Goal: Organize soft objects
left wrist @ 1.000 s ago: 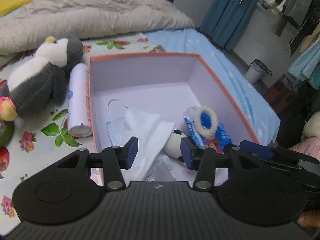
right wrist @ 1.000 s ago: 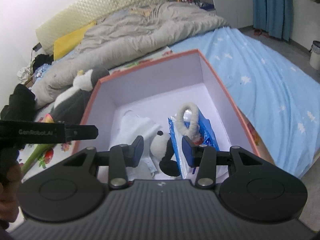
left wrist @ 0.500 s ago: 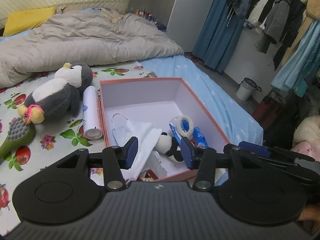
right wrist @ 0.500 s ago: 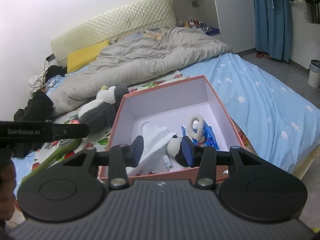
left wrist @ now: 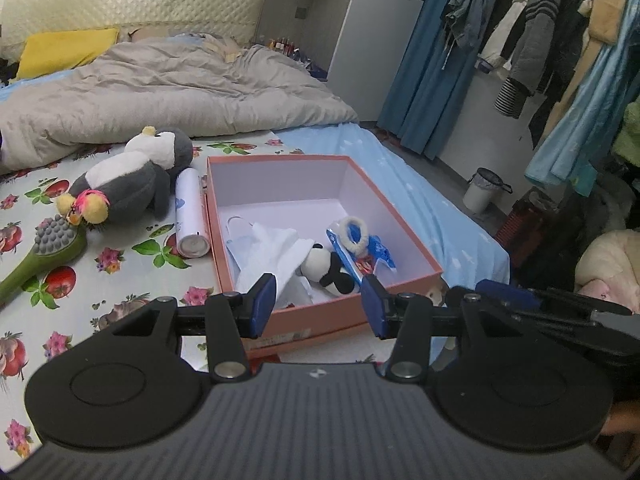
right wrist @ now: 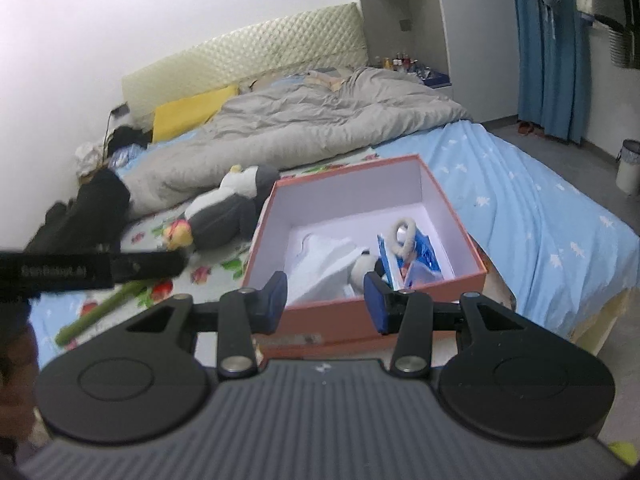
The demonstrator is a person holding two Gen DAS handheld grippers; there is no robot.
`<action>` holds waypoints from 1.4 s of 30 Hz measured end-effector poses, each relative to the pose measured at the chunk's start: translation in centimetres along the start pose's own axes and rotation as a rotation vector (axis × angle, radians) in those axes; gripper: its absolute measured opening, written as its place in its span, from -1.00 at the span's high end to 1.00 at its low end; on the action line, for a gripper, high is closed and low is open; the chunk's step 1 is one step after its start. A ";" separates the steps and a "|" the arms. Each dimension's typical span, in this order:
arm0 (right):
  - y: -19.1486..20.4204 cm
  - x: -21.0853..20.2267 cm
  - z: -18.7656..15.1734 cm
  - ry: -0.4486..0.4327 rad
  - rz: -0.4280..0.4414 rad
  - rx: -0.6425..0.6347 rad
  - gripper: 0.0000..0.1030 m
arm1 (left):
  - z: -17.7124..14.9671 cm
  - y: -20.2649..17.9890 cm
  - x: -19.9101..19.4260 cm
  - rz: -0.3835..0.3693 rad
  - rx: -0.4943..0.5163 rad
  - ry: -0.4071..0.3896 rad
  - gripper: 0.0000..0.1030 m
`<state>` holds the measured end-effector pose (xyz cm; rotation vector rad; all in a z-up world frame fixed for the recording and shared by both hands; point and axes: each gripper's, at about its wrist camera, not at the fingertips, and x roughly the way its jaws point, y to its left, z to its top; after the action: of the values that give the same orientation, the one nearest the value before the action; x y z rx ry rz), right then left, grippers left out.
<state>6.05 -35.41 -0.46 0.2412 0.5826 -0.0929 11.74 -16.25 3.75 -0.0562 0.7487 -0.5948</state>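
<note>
1. Both claws hang over the foot edge of the bed, each with its blue pads spread wide and holding nothing: the left claw and the right claw.
2. The pink box sits open on the bed near that foot edge, where the flowered sheet meets the blue one.
3. Inside the box, at its near end, lie a white cloth, a small panda toy, a blue packet and a fuzzy white ring resting on the packet.
4. A face mask shows under the cloth by the box's left wall.
5. A plush penguin lies on the flowered sheet to the left of the box, well outside it.
6. A white can lies on its side between the penguin and the box, just beside the box wall.
7. A green brush rests near the penguin's feet, toward the left edge of the bed.
8. A grey quilt is bunched at the head of the bed, with a yellow pillow behind it.
</note>
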 end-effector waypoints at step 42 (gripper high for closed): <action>-1.1 -2.8 -3.1 -0.019 -0.041 0.011 -1.00 | -3.5 -0.8 -2.9 0.107 -0.031 -0.022 -1.00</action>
<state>1.89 -35.68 -1.64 0.2388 0.5678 -0.1379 7.38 -14.82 3.19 -0.0506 0.7346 -0.4799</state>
